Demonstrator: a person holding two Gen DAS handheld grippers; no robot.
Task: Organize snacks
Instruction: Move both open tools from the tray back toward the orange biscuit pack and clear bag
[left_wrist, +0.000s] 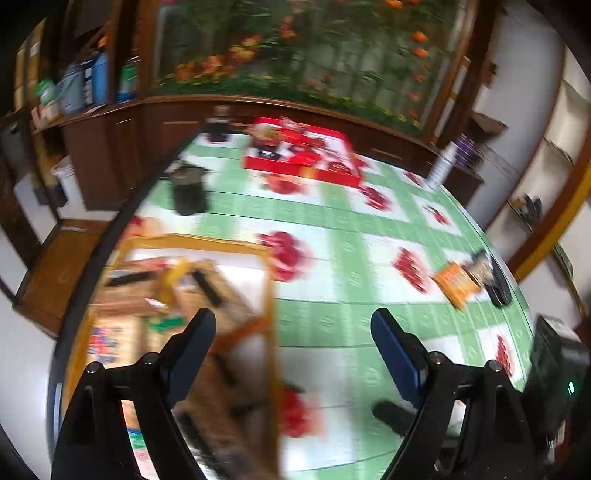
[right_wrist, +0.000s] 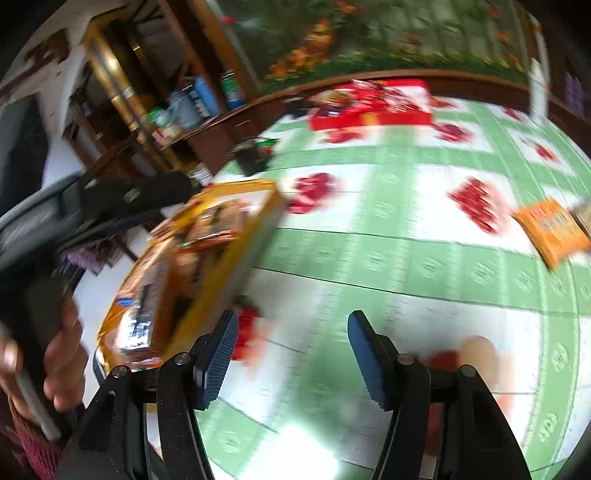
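Yellow snack box (left_wrist: 177, 295) packed at table's (left_wrist: 332, 221) left edge, left gripper (left_wrist: 293, 328) spread and empty over it, right gripper (right_wrist: 291, 332) likewise spread, orange snack packet (right_wrist: 552, 230) near right edge.

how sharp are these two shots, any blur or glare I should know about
Left wrist view: heavy motion blur smears the yellow-rimmed snack box and the red box, while the left gripper stays crisp; fisheye bends the table edge. Right wrist view: similar blur on the orange snack packet, a blown-out glare patch on the tablecloth, and the right gripper sharp.
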